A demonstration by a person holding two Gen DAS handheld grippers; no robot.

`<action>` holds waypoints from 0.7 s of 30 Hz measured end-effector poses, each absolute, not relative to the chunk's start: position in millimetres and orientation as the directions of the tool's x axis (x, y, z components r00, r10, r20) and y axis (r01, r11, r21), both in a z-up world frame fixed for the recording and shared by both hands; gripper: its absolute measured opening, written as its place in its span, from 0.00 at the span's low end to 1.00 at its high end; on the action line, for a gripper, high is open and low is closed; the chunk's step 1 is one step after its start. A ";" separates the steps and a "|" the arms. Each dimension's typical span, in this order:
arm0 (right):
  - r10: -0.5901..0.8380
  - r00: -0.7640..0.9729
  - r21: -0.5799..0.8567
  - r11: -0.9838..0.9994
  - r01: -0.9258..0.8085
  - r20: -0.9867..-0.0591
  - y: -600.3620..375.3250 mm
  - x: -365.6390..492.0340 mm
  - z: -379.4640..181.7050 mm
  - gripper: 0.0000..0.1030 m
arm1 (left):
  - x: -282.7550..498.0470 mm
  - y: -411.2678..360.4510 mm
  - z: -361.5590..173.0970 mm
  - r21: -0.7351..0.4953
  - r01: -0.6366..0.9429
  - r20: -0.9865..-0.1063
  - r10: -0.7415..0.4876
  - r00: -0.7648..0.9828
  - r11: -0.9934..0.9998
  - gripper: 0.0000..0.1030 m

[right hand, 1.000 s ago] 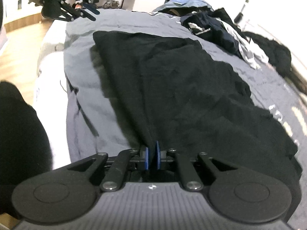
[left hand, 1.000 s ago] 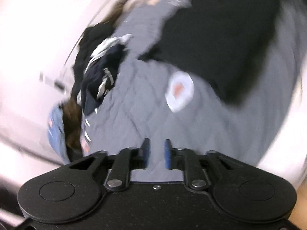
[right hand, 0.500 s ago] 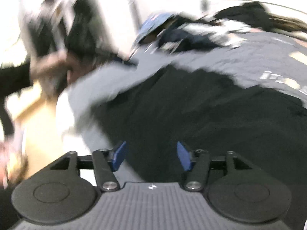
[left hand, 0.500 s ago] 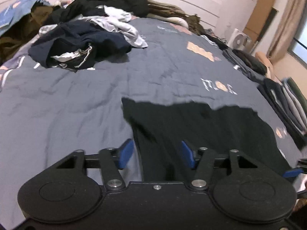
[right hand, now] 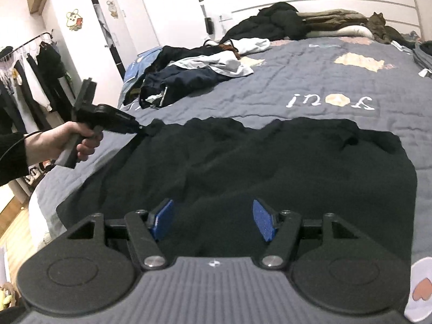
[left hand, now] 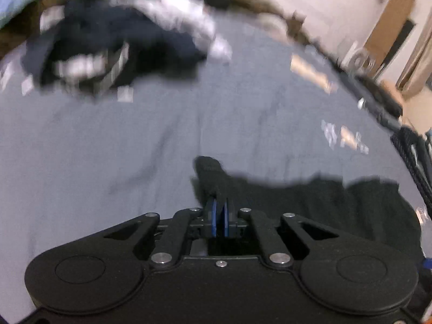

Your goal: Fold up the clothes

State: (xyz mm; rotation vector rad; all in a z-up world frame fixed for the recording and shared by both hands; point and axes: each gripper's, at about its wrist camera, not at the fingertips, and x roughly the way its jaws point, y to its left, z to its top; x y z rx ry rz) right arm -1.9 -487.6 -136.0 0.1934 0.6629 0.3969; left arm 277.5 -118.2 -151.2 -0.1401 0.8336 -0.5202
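Observation:
A black garment (right hand: 256, 162) lies spread flat on the grey quilt (right hand: 324, 81). My left gripper (left hand: 219, 205), held in a hand (right hand: 62, 143), has its blue pads shut on the garment's far left corner (left hand: 208, 167), which is bunched and slightly lifted. From the right wrist view the left gripper (right hand: 140, 129) sits at that same corner. My right gripper (right hand: 213, 217) hovers over the near edge of the garment, its jaws wide apart. The cloth lies below the pads and they do not press on it.
A heap of unfolded clothes (right hand: 189, 75) lies on the far left of the bed, with a dark coat (right hand: 270, 21) by the headboard. Folded dark items (left hand: 413, 148) line the bed's right edge. A white wardrobe (right hand: 89, 27) and a clothes rack (right hand: 27, 75) stand to the left.
The left gripper swung across to the garment's far corner, rolled level and closed on it. The right gripper let go of the cloth it pinched, opened wide and pulled back a little.

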 end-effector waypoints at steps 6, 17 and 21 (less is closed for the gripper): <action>0.395 0.757 0.307 0.914 -0.266 -0.520 -498.5 0.3 -128.1 0.62 | 282.9 -111.9 -161.9 -0.281 0.280 -0.714 -0.395 0.578 0.918 0.32; 0.182 0.798 0.156 0.981 -0.112 -0.574 -563.2 19.8 -117.2 0.62 | 213.1 -81.7 -135.1 -0.238 0.360 -0.655 -0.423 0.627 0.902 0.50; 0.110 0.796 0.100 0.993 -0.062 -0.595 -591.6 53.3 -123.1 0.62 | 211.4 -129.0 -122.8 -0.171 0.474 -0.647 -0.462 0.607 0.864 0.50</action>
